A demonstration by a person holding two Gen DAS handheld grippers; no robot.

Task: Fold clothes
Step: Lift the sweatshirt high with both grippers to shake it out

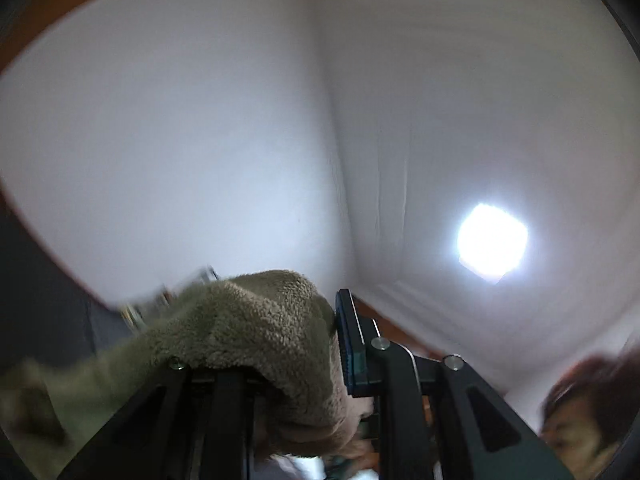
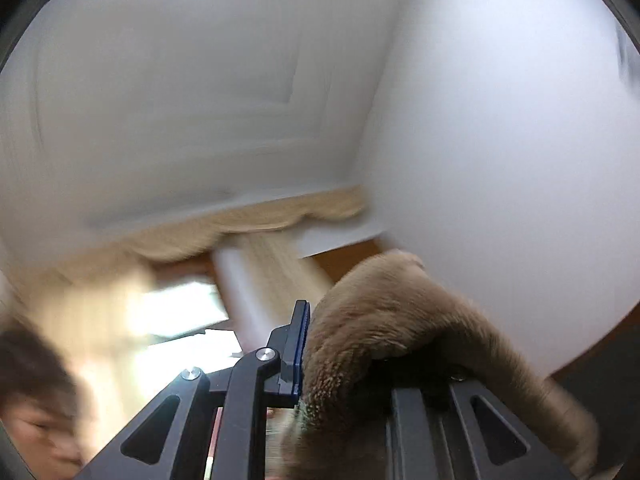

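The olive-tan fleece garment (image 1: 256, 332) is held aloft, a thick edge bunched between the jaws of the left hand-held gripper (image 1: 320, 344) and another pinched by the right hand-held gripper (image 2: 320, 356), both pointing up at white walls and ceiling. The plush pile is bulky (one finger on each side is buried under it), so a bite this loose-looking could slip and drop a corner. Everything hanging below is out of view, and motion blur smears the rest.
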